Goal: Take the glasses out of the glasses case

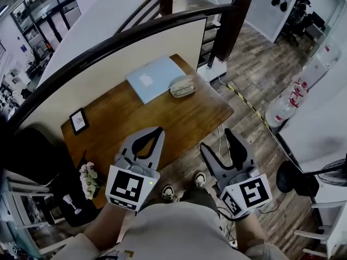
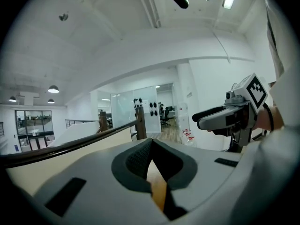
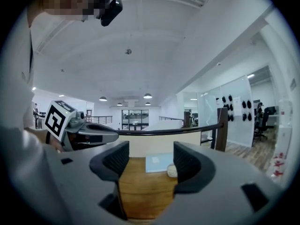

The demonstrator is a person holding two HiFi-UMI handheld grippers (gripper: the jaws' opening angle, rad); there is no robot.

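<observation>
A beige glasses case [image 1: 182, 86] lies closed on the far right part of the wooden table [image 1: 135, 123]; in the right gripper view the case [image 3: 171, 171] shows small between the jaws. My left gripper [image 1: 157, 131] hovers over the table's near edge, far short of the case, its jaws touching at the tips with nothing held [image 2: 151, 146]. My right gripper [image 1: 218, 141] is open and empty, held off the table's near right side over the floor [image 3: 151, 161]. No glasses are visible.
A light-blue flat pad [image 1: 154, 78] lies just left of the case. A small picture frame [image 1: 78, 121] stands at the table's left and flowers [image 1: 88, 180] at its near left corner. A dark railing [image 1: 135, 34] runs behind the table. Cables cross the wooden floor [image 1: 255, 85] at right.
</observation>
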